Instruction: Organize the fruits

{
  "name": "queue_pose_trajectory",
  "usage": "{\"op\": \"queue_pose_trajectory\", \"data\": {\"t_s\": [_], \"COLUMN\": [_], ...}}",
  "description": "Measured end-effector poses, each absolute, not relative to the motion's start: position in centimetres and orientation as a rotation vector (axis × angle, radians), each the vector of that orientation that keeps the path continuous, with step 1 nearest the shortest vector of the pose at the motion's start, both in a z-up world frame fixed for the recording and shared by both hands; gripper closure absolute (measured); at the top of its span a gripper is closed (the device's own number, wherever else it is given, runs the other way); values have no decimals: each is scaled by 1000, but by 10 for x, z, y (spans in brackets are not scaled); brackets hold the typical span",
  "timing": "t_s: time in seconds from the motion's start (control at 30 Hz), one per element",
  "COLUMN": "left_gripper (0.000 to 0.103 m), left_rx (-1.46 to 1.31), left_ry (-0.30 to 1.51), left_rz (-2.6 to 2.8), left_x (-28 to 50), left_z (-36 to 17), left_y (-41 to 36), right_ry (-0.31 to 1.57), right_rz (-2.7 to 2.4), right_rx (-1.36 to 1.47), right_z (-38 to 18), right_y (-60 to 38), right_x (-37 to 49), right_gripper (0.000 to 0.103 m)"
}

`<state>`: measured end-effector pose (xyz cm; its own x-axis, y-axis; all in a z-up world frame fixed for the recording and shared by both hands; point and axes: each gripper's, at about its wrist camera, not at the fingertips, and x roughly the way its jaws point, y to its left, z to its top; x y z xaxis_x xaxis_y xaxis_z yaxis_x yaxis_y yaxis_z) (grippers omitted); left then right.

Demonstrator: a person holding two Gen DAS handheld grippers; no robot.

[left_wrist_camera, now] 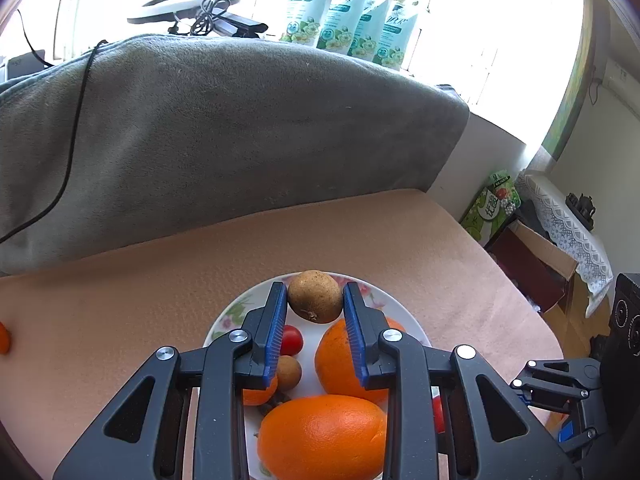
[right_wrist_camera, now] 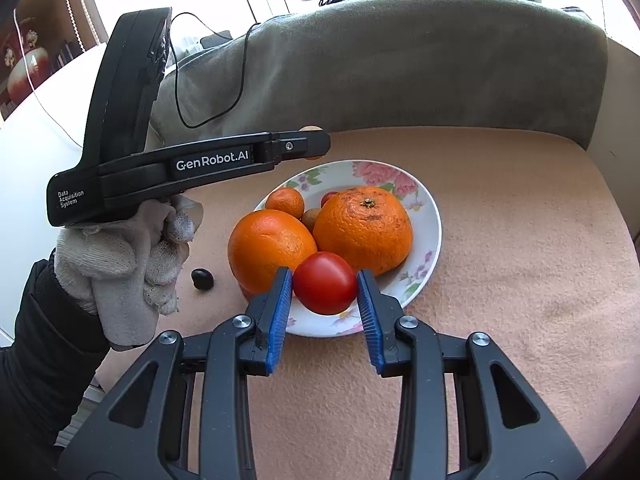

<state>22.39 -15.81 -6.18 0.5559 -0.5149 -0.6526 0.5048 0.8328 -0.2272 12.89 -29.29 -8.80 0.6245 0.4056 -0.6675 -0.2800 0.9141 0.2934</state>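
Observation:
A floral white plate (right_wrist_camera: 424,204) on the peach cloth holds two big oranges (right_wrist_camera: 362,230), a small mandarin (right_wrist_camera: 285,201), a longan and small tomatoes. My left gripper (left_wrist_camera: 315,292) is shut on a brown kiwi-like fruit (left_wrist_camera: 315,295) and holds it above the plate's (left_wrist_camera: 224,320) far side; from the right wrist view the fruit (right_wrist_camera: 312,129) peeks out behind the left gripper's fingers (right_wrist_camera: 296,146). My right gripper (right_wrist_camera: 324,280) stands with its blue pads on both sides of a red tomato (right_wrist_camera: 325,282) at the plate's near edge, pads touching or nearly touching it.
A small dark object (right_wrist_camera: 202,279) lies on the cloth left of the plate. An orange fruit (left_wrist_camera: 3,338) sits at the far left edge. A grey-covered sofa back (left_wrist_camera: 240,128) with a black cable rises behind. Boxes and a cabinet (left_wrist_camera: 560,240) stand to the right.

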Motion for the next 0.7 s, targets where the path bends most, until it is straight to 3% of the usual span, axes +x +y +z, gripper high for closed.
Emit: {"op": "queue_pose_trajectory", "data": {"t_s": [0.7], "left_gripper": [75], "left_rx": [6], "left_ry": [772], "left_rz": [-603], "left_x": [224], "left_z": [-60], "left_y": [-166], "right_ry": [805], "right_rz": [399], "right_rx": [153], "right_z": [-89], "right_y": [-289], "right_x": [130], "right_gripper": [68]}}
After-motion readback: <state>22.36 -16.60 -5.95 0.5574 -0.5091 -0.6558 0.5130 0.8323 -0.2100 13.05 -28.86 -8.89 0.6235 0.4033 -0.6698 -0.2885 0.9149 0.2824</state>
